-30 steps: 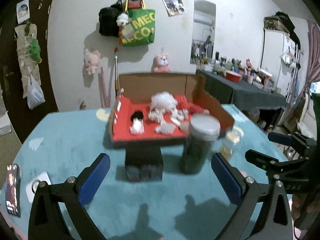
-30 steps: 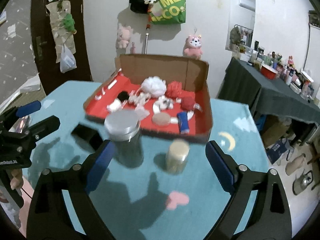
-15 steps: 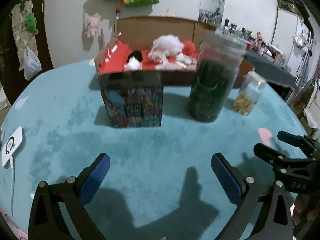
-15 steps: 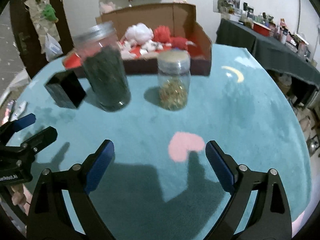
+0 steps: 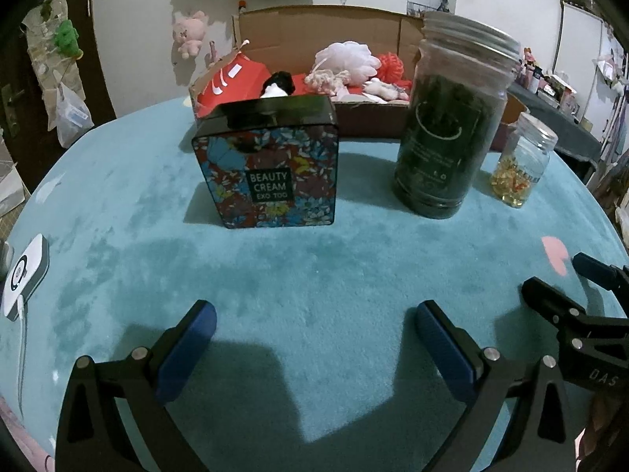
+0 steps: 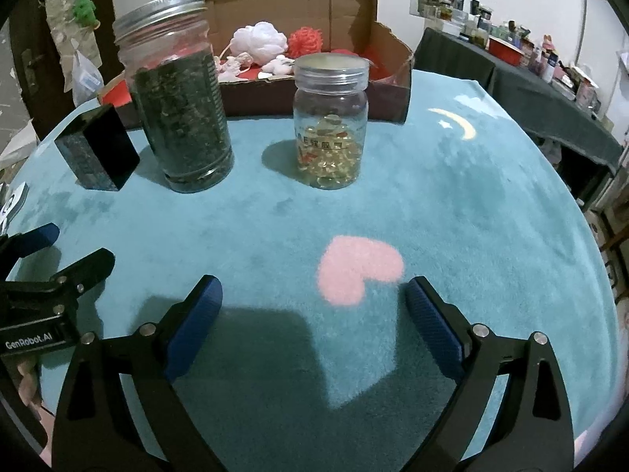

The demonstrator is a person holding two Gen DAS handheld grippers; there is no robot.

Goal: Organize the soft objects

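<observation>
An open cardboard box with a red lining stands at the back of the teal table and holds several soft things: a white mesh puff, a red puff, a small black-and-white toy. The puffs show again as the white puff and the red puff in the right wrist view. My left gripper hovers open over bare cloth near the front edge. My right gripper is open too, just short of a pink heart in the cloth. Neither holds anything.
In front of the box stand a flowered tin, a tall jar of dark leaves and a small jar of yellow capsules. A white gadget lies at the left edge. A dark side table with bottles is at right.
Both grippers have dropped from a high view over the box to low above the table's front, and have pulled back a little. Both stayed open and empty.
</observation>
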